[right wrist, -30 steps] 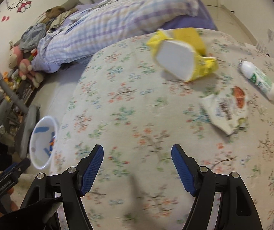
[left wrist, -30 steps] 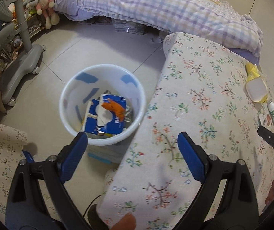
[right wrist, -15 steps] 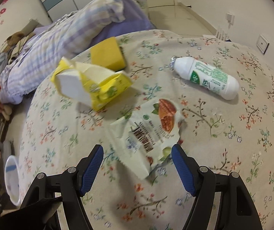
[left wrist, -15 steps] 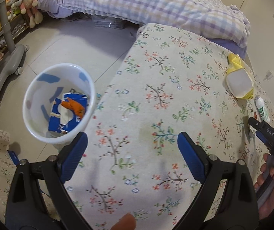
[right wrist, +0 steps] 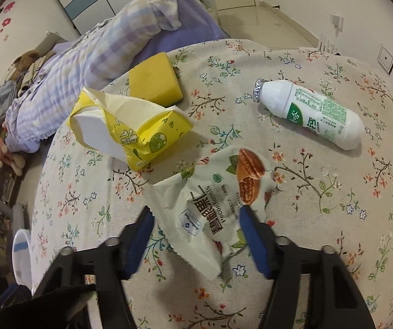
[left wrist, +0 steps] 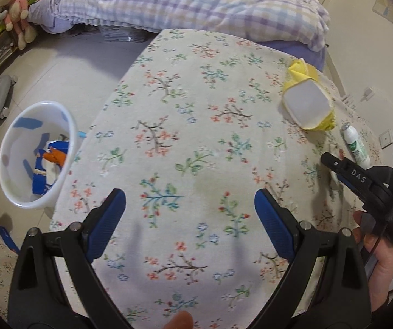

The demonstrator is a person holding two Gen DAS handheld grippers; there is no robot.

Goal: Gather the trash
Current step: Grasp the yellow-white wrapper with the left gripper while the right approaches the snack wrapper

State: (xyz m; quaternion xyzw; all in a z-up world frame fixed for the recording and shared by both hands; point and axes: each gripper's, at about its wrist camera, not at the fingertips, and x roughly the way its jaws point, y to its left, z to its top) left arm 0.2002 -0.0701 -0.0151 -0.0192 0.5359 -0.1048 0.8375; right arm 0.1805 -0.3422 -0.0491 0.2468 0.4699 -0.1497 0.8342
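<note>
Only the right wrist view showed the torn white pecan snack wrapper (right wrist: 213, 205) on the floral-clothed worktop (right wrist: 320, 219), between the right gripper (right wrist: 196, 223)'s just-narrowing fingers, ungripped; the left gripper (left wrist: 189, 213) gaped empty near the white plastic bin (left wrist: 36, 155).

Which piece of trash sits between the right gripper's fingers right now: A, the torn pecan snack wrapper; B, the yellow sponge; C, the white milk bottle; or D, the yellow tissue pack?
A: the right gripper has its blue fingers on either side of the torn pecan snack wrapper and has just been closing on it.
</note>
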